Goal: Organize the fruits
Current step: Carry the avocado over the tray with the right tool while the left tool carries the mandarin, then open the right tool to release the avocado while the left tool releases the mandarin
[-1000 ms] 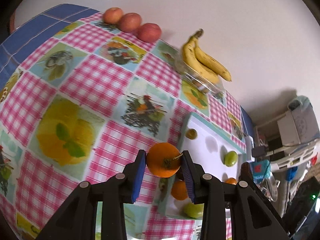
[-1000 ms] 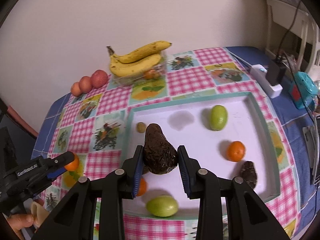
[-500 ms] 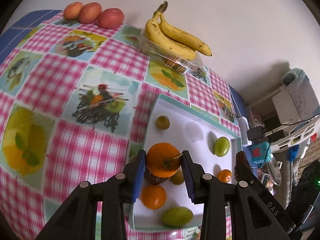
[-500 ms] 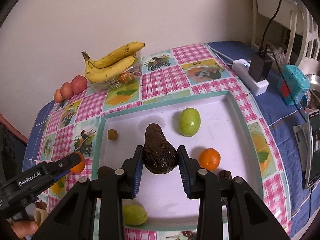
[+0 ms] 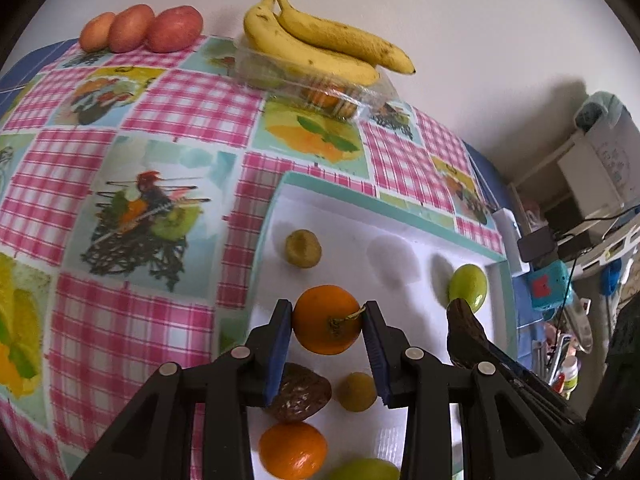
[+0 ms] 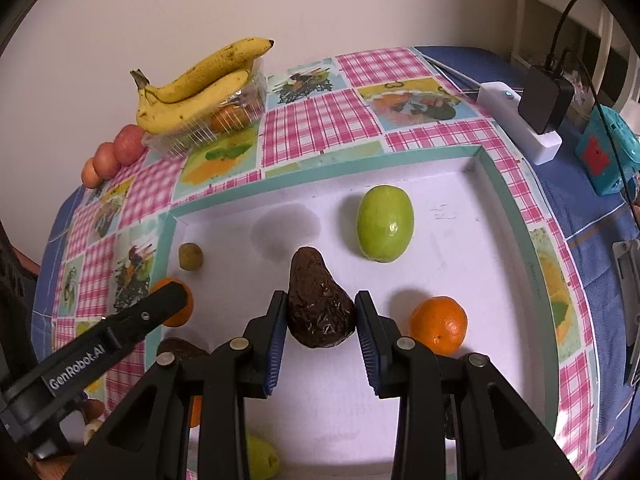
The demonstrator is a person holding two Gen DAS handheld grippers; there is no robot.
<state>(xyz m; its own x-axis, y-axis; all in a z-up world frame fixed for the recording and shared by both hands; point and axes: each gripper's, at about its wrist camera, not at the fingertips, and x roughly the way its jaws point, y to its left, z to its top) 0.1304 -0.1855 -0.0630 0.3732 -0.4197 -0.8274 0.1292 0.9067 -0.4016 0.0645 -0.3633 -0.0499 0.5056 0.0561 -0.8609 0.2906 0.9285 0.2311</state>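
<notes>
My left gripper [image 5: 326,322] is shut on an orange [image 5: 326,319] and holds it over the near left part of the white tray [image 5: 400,216]. My right gripper [image 6: 321,314] is shut on a dark avocado [image 6: 320,306] above the tray's [image 6: 460,216] middle. In the tray lie a green fruit [image 6: 385,222], a second orange [image 6: 439,325], a small brownish fruit [image 6: 190,256], another dark avocado [image 5: 301,396] and a third orange [image 5: 292,450]. The left gripper with its orange [image 6: 176,308] shows at the left of the right wrist view.
Bananas [image 6: 200,84] rest on a clear plastic box by the wall, with three reddish fruits [image 5: 140,32] to their left. A white power strip with a black adapter [image 6: 540,100] and a teal box [image 6: 604,156] sit right of the tray. The checked tablecloth [image 5: 120,160] lies left of it.
Both grippers moved forward over the tray with their fruit still held. The left one swung right, from above the tablecloth to above the tray.
</notes>
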